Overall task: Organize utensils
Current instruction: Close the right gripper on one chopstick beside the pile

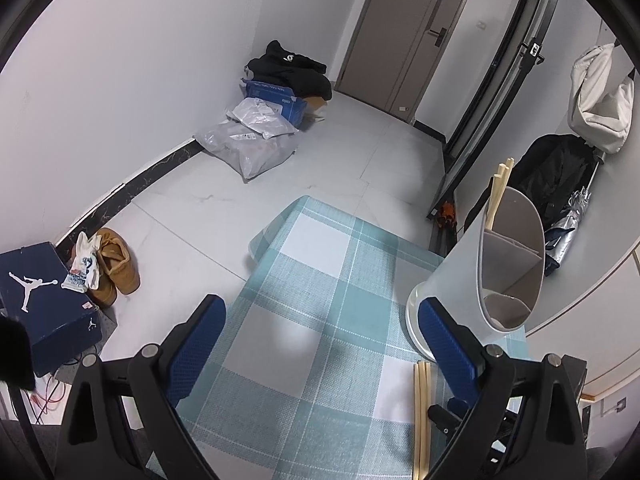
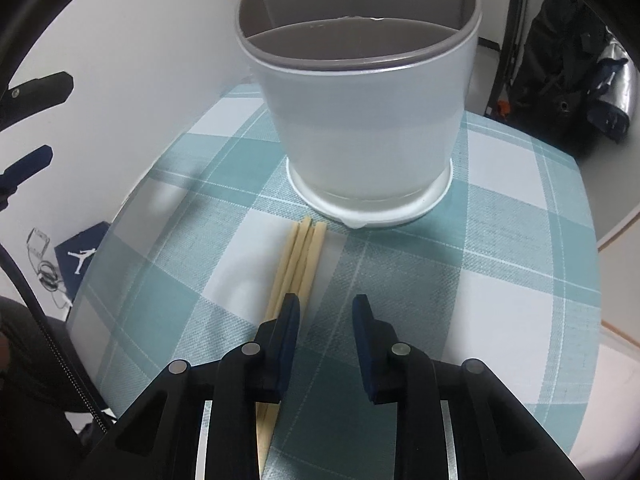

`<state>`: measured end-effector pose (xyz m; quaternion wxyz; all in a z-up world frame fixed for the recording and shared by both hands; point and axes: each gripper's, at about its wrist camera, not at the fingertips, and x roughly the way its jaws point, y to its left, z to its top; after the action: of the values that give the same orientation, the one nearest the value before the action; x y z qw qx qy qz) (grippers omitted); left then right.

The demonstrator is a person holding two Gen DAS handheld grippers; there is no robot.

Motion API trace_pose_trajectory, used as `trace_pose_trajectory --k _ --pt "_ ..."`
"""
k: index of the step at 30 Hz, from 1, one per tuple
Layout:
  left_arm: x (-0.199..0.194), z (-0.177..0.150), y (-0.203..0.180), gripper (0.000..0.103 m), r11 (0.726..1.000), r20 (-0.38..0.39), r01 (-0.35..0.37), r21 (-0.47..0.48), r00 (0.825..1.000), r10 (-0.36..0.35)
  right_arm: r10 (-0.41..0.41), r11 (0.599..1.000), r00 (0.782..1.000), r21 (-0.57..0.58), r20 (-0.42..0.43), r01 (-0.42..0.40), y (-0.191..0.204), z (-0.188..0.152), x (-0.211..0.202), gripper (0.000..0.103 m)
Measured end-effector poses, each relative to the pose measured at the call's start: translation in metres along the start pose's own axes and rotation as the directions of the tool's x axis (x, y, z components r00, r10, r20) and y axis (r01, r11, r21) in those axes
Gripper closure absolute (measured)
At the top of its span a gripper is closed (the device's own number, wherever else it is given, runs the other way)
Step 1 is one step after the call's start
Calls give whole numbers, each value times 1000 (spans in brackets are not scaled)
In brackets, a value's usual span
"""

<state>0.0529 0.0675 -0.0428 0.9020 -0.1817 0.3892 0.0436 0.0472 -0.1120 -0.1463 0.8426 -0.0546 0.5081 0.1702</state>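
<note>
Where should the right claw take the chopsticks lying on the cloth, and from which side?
Probably mid-length on the loose chopsticks, coming from above with the jaws straddling the bundle. They lie flat and side by side, pointing at the holder. The right claw sits beside them now, so shift it over.

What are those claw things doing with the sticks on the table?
A person is tidying utensils with a gripper in each hand. Some pale wooden chopsticks lie on the teal checked tablecloth, just in front of the white round utensil holder with grey dividers, which already has a few chopsticks in its back section. The right gripper is over the loose ones, not holding any yet. The left gripper is open and empty.
</note>
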Motion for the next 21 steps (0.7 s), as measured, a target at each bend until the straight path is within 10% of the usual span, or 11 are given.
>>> trace_pose_trajectory --k 13,21 --pt "-2 0 9 8 999 -7 10 -40 1000 -10 -179 974 984 -138 14 179 37 1 3 77" --pt "-2 -1 13 8 999 -12 1 -41 1000 -1 -145 986 989 -83 -10 144 23 8 9 79"
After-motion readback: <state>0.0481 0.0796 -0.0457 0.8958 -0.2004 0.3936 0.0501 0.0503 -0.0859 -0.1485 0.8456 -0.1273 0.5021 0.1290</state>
